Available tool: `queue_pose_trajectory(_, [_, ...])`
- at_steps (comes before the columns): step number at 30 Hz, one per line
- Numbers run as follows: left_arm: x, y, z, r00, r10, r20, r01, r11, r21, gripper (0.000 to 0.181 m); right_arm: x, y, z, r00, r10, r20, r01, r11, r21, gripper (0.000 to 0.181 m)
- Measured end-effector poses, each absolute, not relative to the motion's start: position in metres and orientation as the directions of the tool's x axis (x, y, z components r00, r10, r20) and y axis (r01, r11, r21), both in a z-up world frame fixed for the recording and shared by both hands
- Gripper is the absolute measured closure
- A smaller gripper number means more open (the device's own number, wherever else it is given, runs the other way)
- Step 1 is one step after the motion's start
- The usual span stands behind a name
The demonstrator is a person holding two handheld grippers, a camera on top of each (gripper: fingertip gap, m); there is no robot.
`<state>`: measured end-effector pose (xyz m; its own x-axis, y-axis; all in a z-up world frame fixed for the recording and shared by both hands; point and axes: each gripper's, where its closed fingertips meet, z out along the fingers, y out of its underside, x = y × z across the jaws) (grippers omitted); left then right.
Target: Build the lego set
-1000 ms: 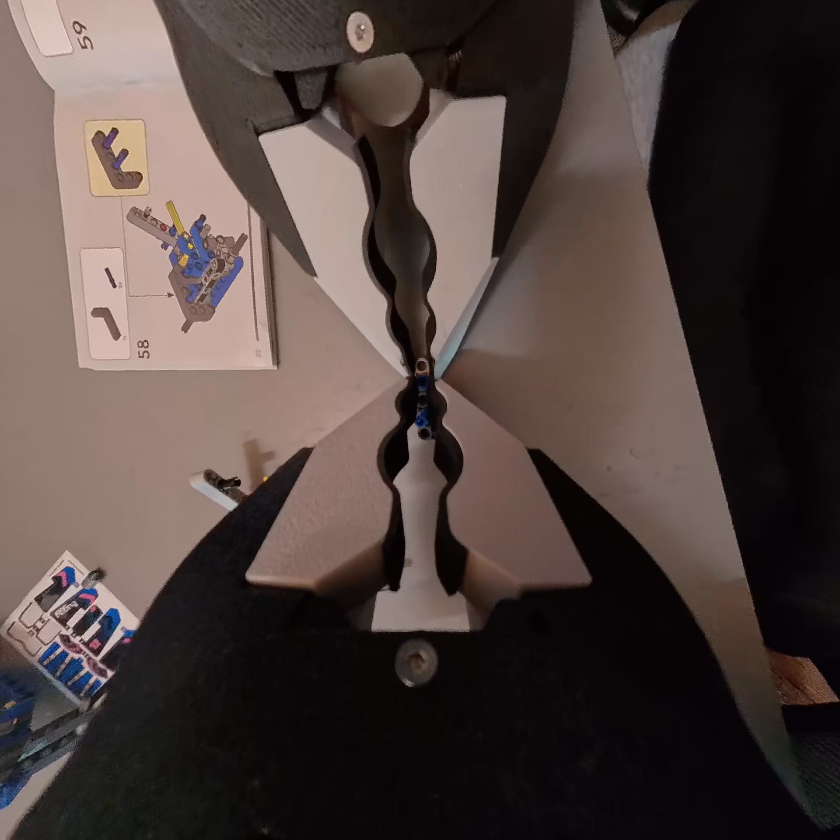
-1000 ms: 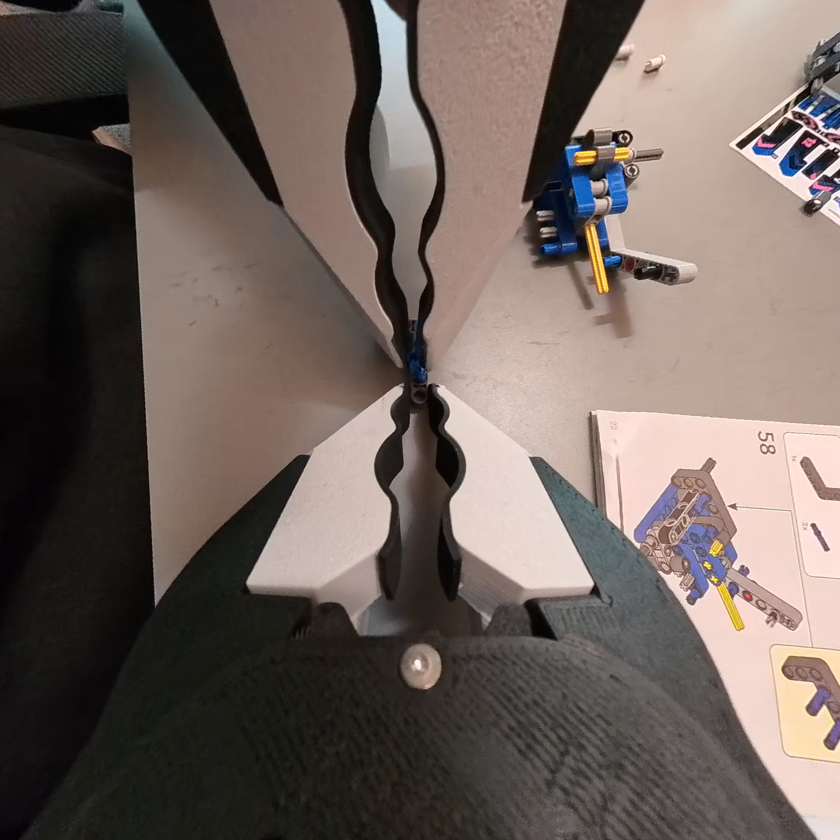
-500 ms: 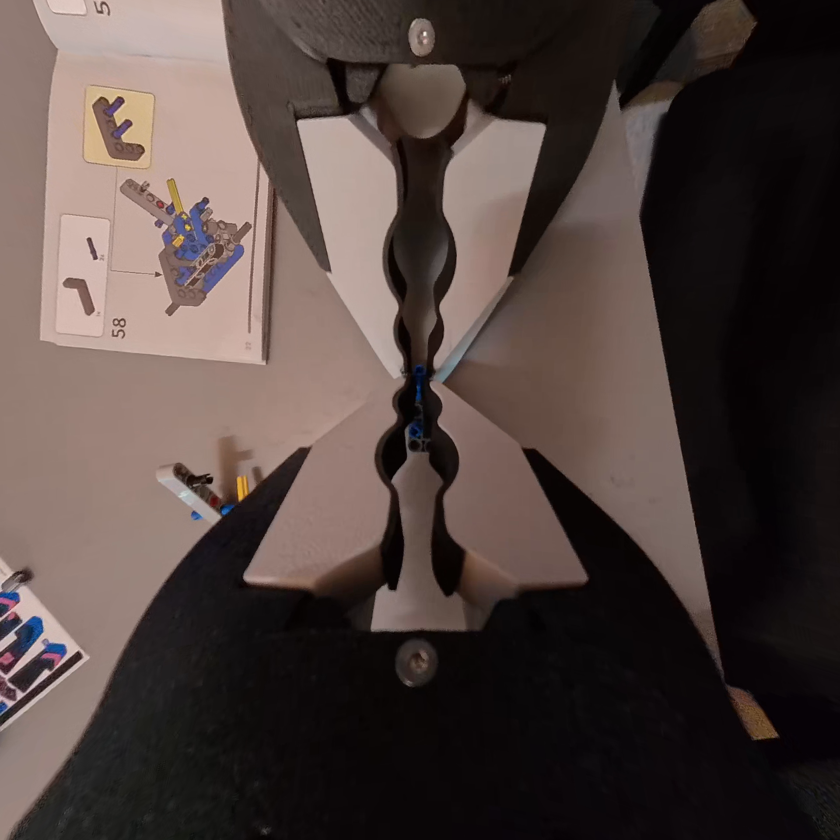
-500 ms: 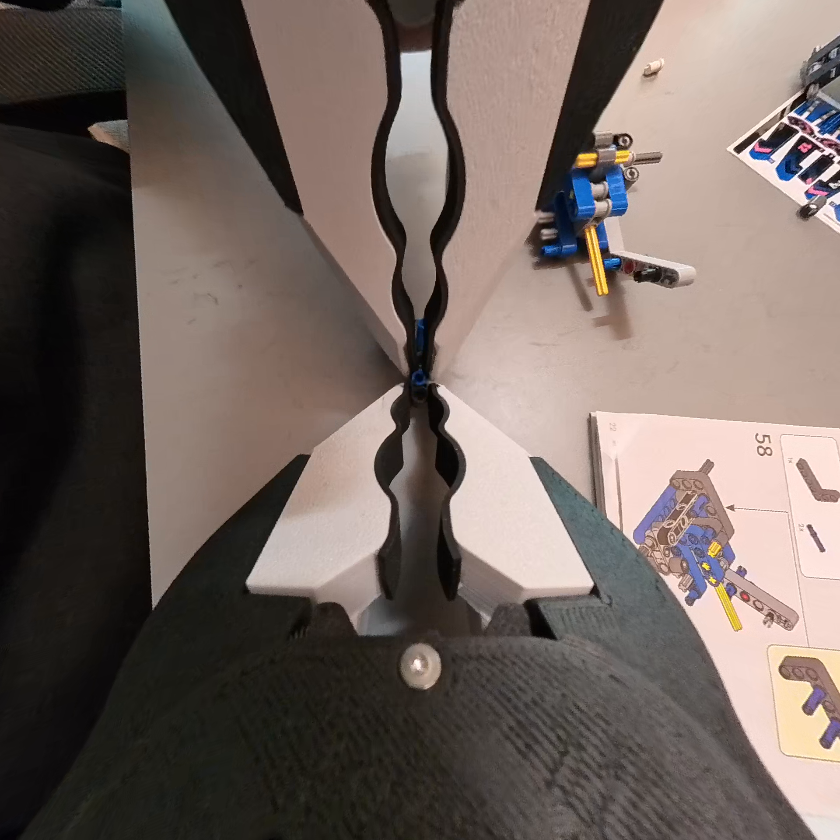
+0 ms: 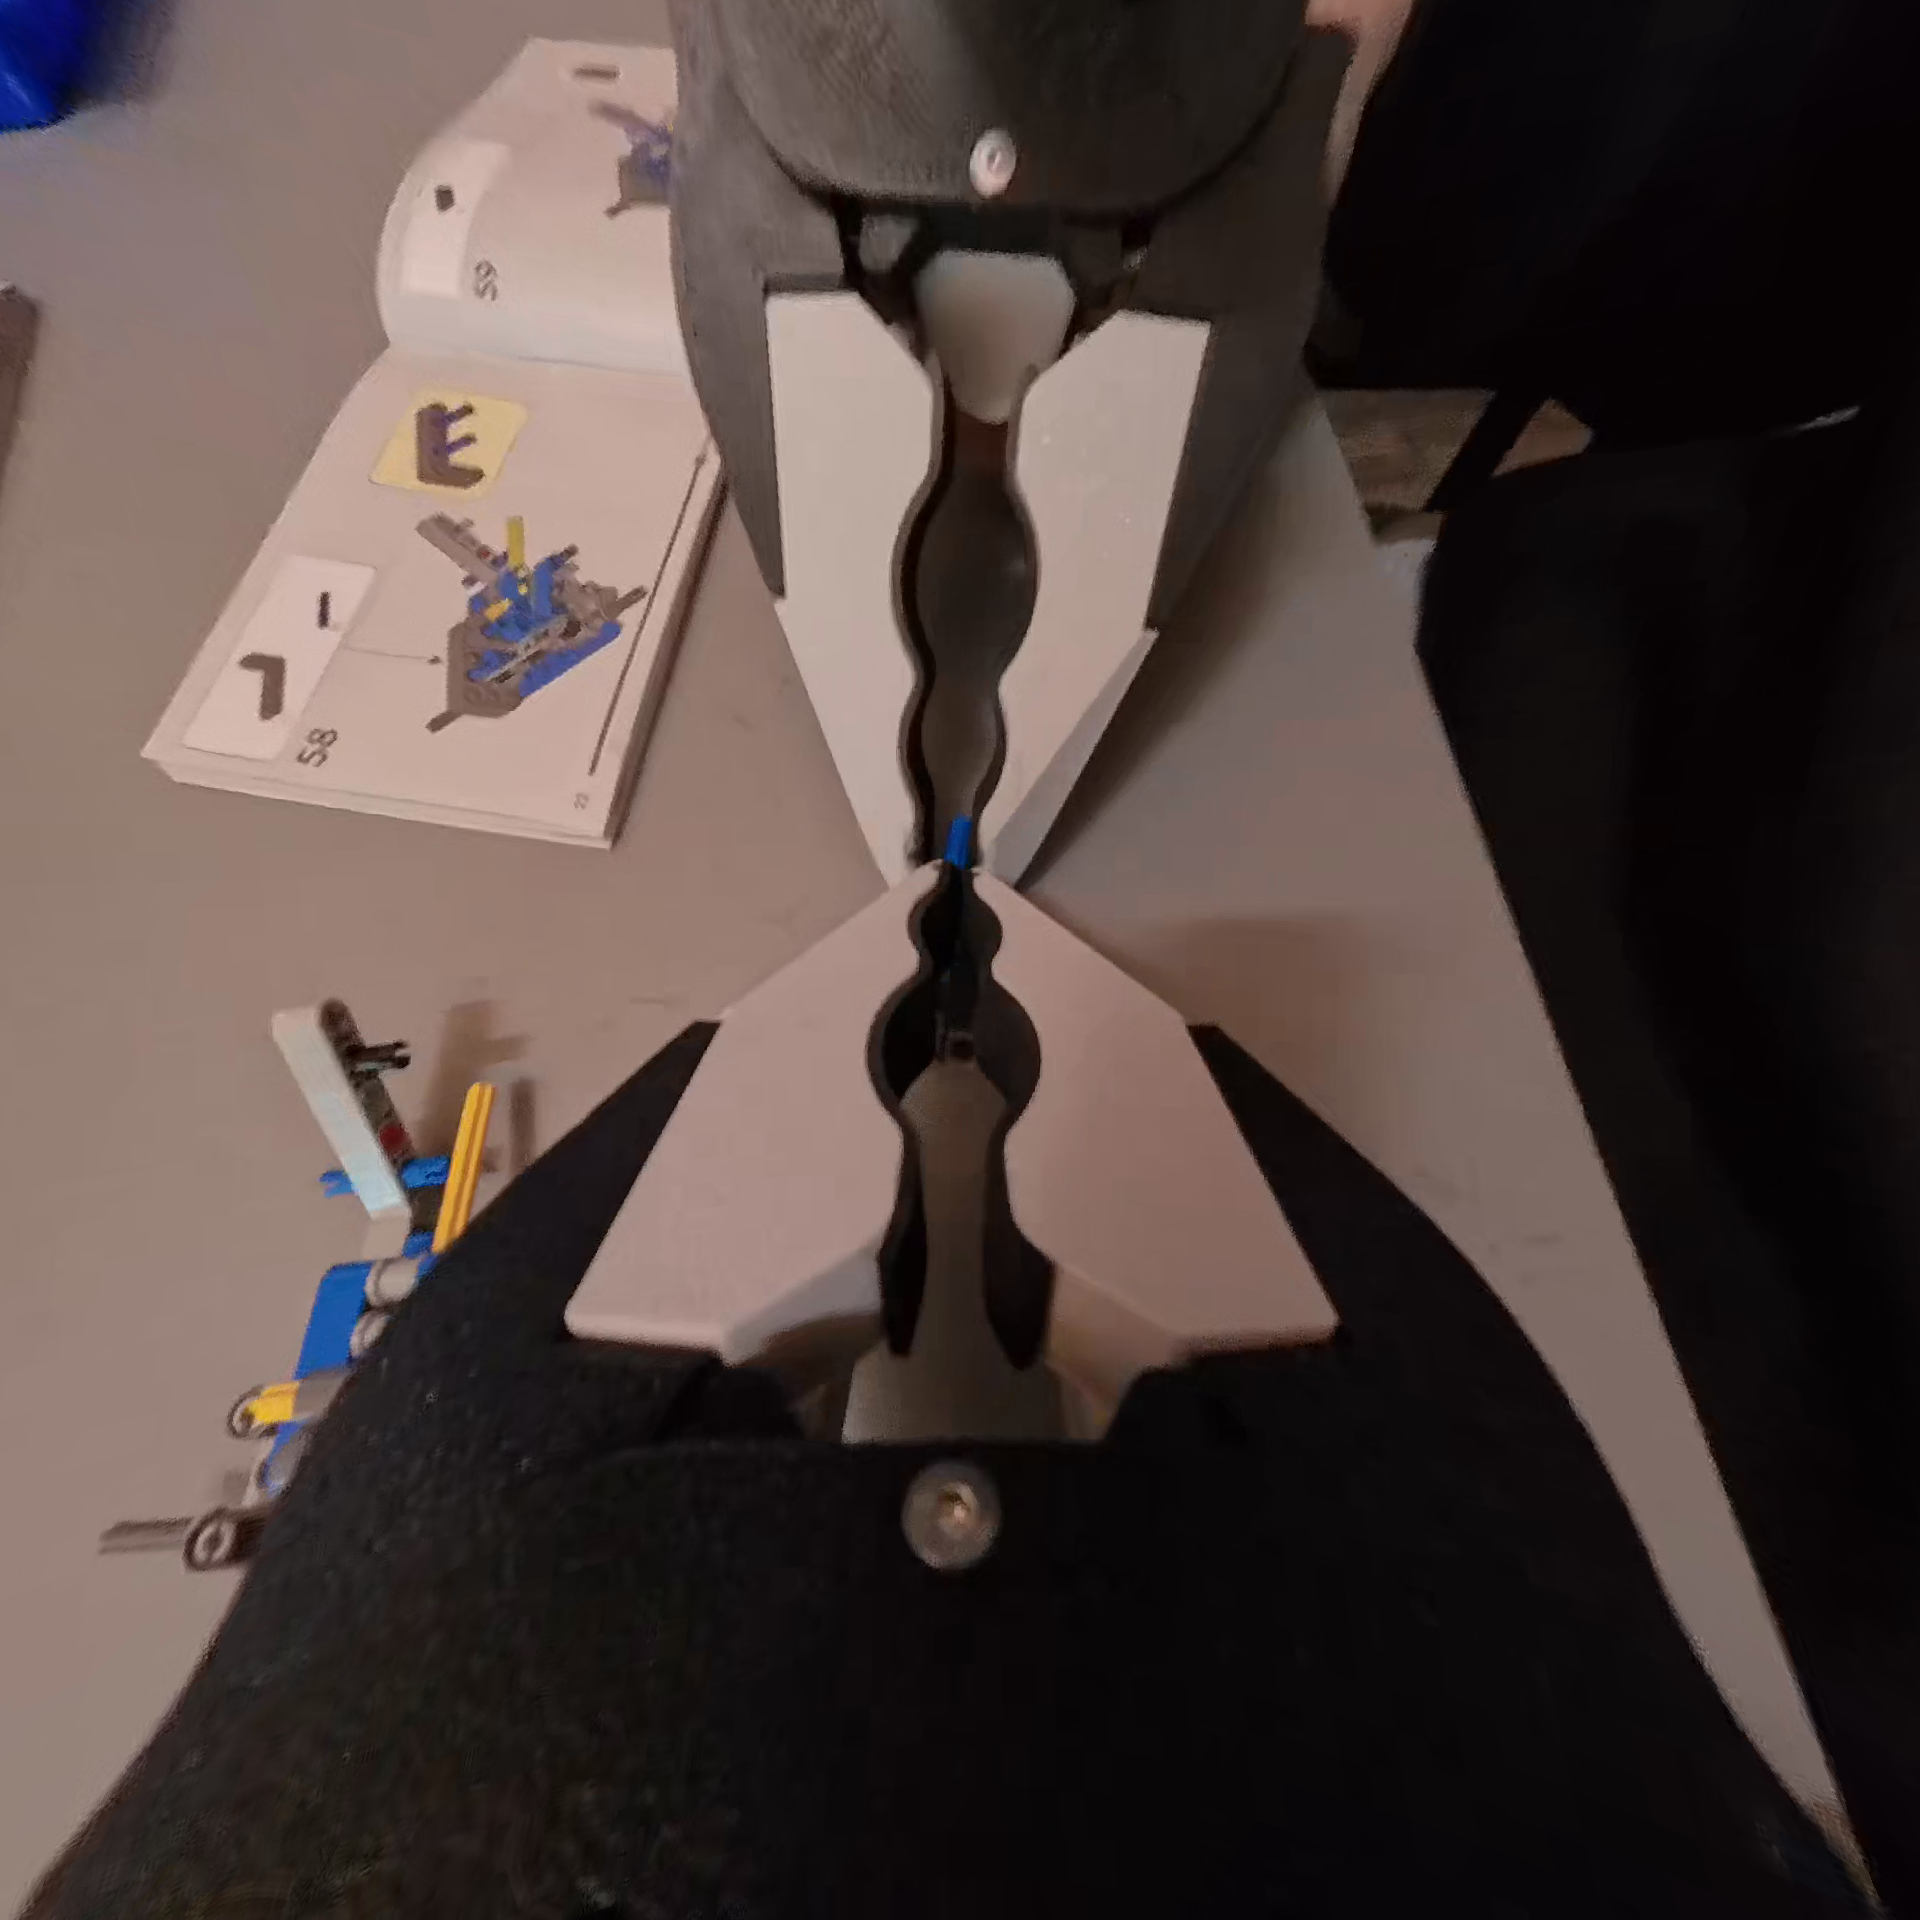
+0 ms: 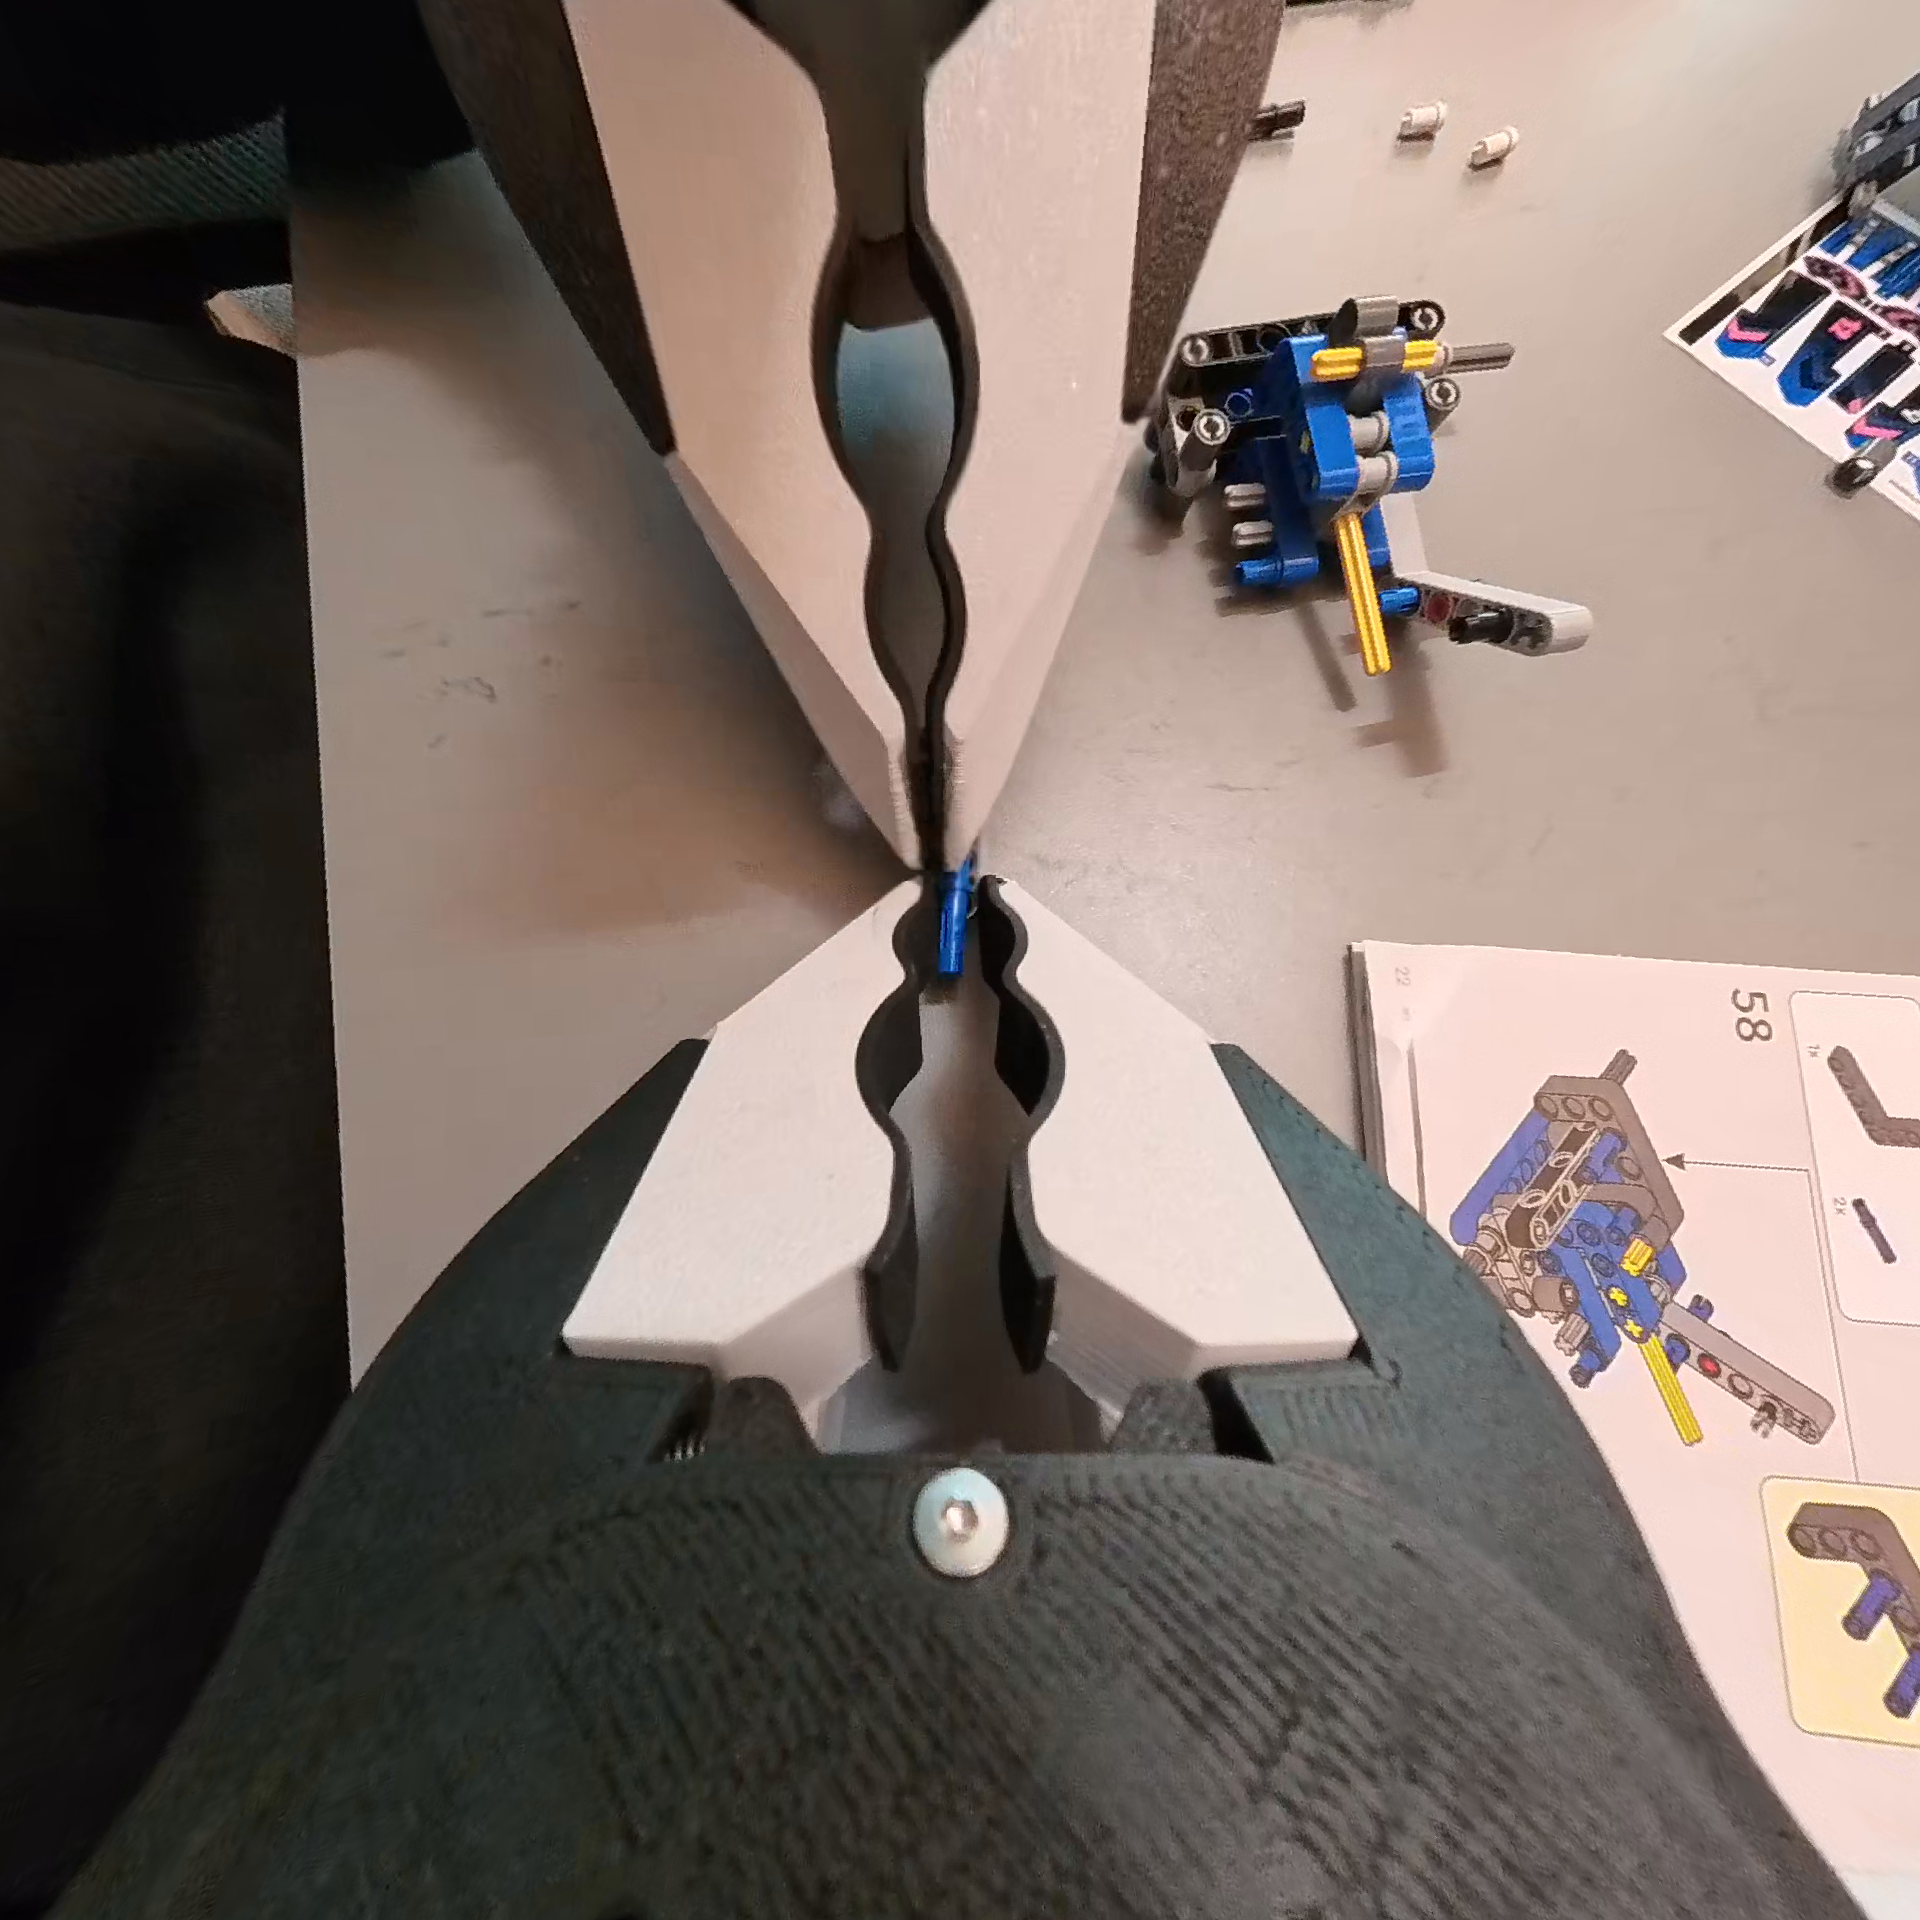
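My left gripper [image 5: 951,896] and right gripper [image 6: 954,896] meet tip to tip above the grey table. A small blue pin [image 6: 951,925] spans both. Its blue end sits between the right gripper's pads, and the tip shows in the left wrist view [image 5: 961,837]. Its darker end lies between the left gripper's pads. Both grippers are nearly closed on it. The part-built blue, grey and yellow model [image 6: 1340,447] stands on the table to the right of the right gripper, and it also shows in the left wrist view [image 5: 353,1320].
The open instruction booklet [image 6: 1662,1247] lies at the right and also shows in the left wrist view [image 5: 436,613]. A sticker sheet [image 6: 1829,343] and small loose pegs [image 6: 1423,120] lie farther back. The table edge [image 6: 307,831] borders dark clothing on the left. Both grippers' tips are close together, under 4 cm apart.
The blue pin now reaches into the right gripper's jaws; before, it sat mostly in the left's. Both grippers have shifted, so the model has come into the left wrist view.
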<state>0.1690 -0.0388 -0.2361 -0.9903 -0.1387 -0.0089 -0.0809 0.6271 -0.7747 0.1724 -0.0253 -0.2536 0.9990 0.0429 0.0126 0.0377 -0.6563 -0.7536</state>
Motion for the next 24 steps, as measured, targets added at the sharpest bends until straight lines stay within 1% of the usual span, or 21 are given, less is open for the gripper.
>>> queue_pose_trajectory(2, [0.172, -0.038, -0.229, -0.988, -0.146, -0.041, -0.061, 0.628, -0.776, 0.181, 0.172, -0.025, -0.254, 0.999, 0.043, 0.009, 0.035, -0.656, -0.754, 0.175])
queue_pose_trajectory(5, [0.181, -0.031, -0.22, -0.977, -0.175, -0.122, -0.027, 0.668, -0.744, 0.181, 0.17, -0.026, -0.253, 0.998, 0.056, 0.001, 0.038, -0.656, -0.754, 0.176])
queue_pose_trajectory(6, [0.181, -0.029, -0.216, -0.975, -0.185, -0.126, -0.03, 0.668, -0.744, 0.181, 0.168, -0.027, -0.253, 0.997, 0.074, 0.003, 0.051, -0.654, -0.755, 0.172])
queue_pose_trajectory(8, [0.176, -0.03, -0.21, -0.976, -0.185, -0.113, -0.036, 0.652, -0.757, 0.181, 0.167, -0.028, -0.252, 0.996, 0.085, 0.033, 0.08, -0.648, -0.757, 0.155])
queue_pose_trajectory(11, [0.171, -0.025, -0.216, -0.973, -0.194, -0.128, -0.039, 0.68, -0.732, 0.181, 0.163, -0.032, -0.248, 0.993, 0.107, 0.044, 0.101, -0.629, -0.771, 0.152])
queue_pose_trajectory(14, [0.171, -0.018, -0.225, -0.963, -0.199, -0.185, -0.02, 0.73, -0.683, 0.181, 0.168, -0.042, -0.244, 0.998, 0.053, 0.02, 0.049, -0.644, -0.763, 0.157])
queue_pose_trajectory(17, [0.164, -0.015, -0.231, -0.961, -0.181, -0.209, 0.0, 0.757, -0.654, 0.181, 0.159, -0.047, -0.245, 0.998, 0.032, -0.045, -0.012, -0.663, -0.748, 0.157])
queue_pose_trajectory(18, [0.161, -0.015, -0.232, -0.962, -0.171, -0.211, 0.007, 0.761, -0.649, 0.181, 0.157, -0.047, -0.247, 0.999, 0.029, -0.035, -0.007, -0.669, -0.743, 0.157])
queue_pose_trajectory(20, [0.154, -0.018, -0.235, -0.967, -0.16, -0.197, 0.007, 0.758, -0.652, 0.181, 0.158, -0.047, -0.253, 0.999, 0.031, 0.025, 0.039, -0.682, -0.731, 0.17])
queue_pose_trajectory(21, [0.151, -0.021, -0.236, -0.971, -0.155, -0.181, 0.003, 0.752, -0.659, 0.181, 0.157, -0.047, -0.253, 0.999, 0.035, 0.029, 0.045, -0.679, -0.732, 0.177])
queue_pose_trajectory(22, [0.148, -0.024, -0.237, -0.974, -0.154, -0.168, -0.003, 0.747, -0.665, 0.181, 0.156, -0.046, -0.253, 0.999, 0.041, 0.019, 0.042, -0.675, -0.737, 0.18])
queue_pose_trajectory(24, [0.145, -0.029, -0.238, -0.977, -0.157, -0.144, -0.021, 0.745, -0.667, 0.181, 0.156, -0.045, -0.253, 0.998, 0.056, 0.031, 0.06, -0.658, -0.751, 0.176])
